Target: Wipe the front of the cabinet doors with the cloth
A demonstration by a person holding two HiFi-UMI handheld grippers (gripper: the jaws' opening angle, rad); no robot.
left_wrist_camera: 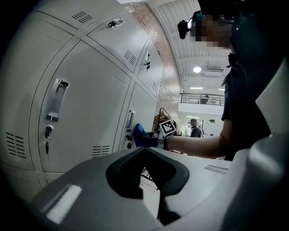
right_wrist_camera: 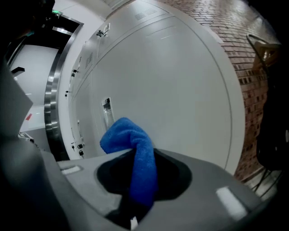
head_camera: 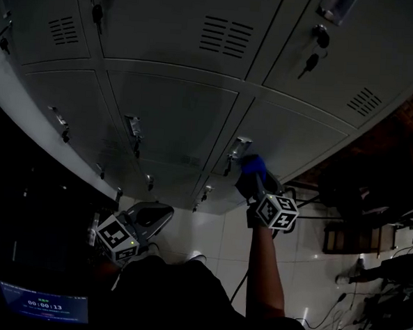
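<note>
Grey metal cabinet doors [head_camera: 174,117] fill the head view, each with a handle and key lock. My right gripper [head_camera: 253,176] is held up to a lower door, just beside its handle [head_camera: 238,149]. It is shut on a blue cloth [head_camera: 252,165], which sticks out past the jaws as a folded wad [right_wrist_camera: 131,140] close to the door front [right_wrist_camera: 176,85]; contact cannot be told. My left gripper [head_camera: 151,217] hangs lower left, away from the doors. Its jaws are shut with nothing between them [left_wrist_camera: 145,150]. The left gripper view also shows the cloth [left_wrist_camera: 138,135] at the door.
A small screen with a timer [head_camera: 43,303] glows at the bottom left. A dark chair frame [head_camera: 345,235] and cables [head_camera: 323,316] sit on the tiled floor at right. A brick wall [right_wrist_camera: 253,49] adjoins the cabinets. A person [left_wrist_camera: 195,128] stands far off.
</note>
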